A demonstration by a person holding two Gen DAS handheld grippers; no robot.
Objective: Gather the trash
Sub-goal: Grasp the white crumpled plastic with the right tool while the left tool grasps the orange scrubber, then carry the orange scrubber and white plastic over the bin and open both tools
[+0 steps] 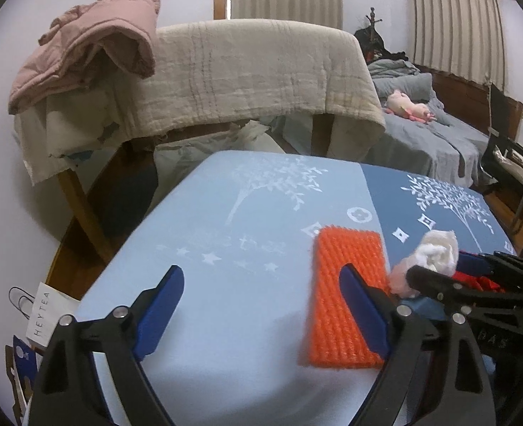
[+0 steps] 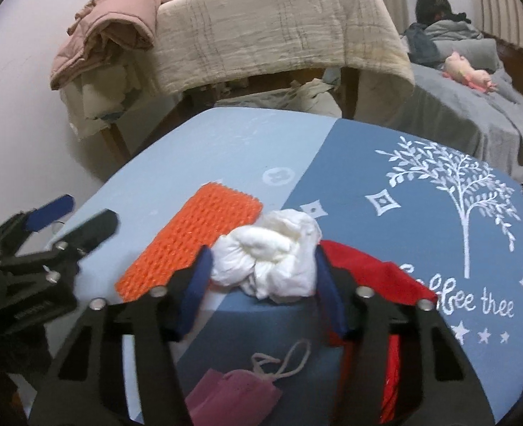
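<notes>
A crumpled white tissue (image 2: 272, 255) sits between the blue pads of my right gripper (image 2: 261, 277), which is shut on it above the blue table (image 2: 350, 163). The tissue also shows in the left wrist view (image 1: 435, 248) beside the right gripper (image 1: 439, 277). An orange foam net (image 1: 346, 294) lies flat on the table; it also shows in the right wrist view (image 2: 194, 245). My left gripper (image 1: 261, 305) is open and empty, its right finger over the net's edge. A red bag (image 2: 375, 277) lies under the right gripper. A pink face mask (image 2: 233, 397) lies near the front edge.
A chair draped with a beige blanket (image 1: 254, 71) and a pink jacket (image 1: 84, 53) stands behind the table. A bed with grey sheets (image 1: 439, 135) and a pink plush toy (image 1: 407, 106) is at the right. A white paper bag (image 1: 45, 312) sits on the floor at left.
</notes>
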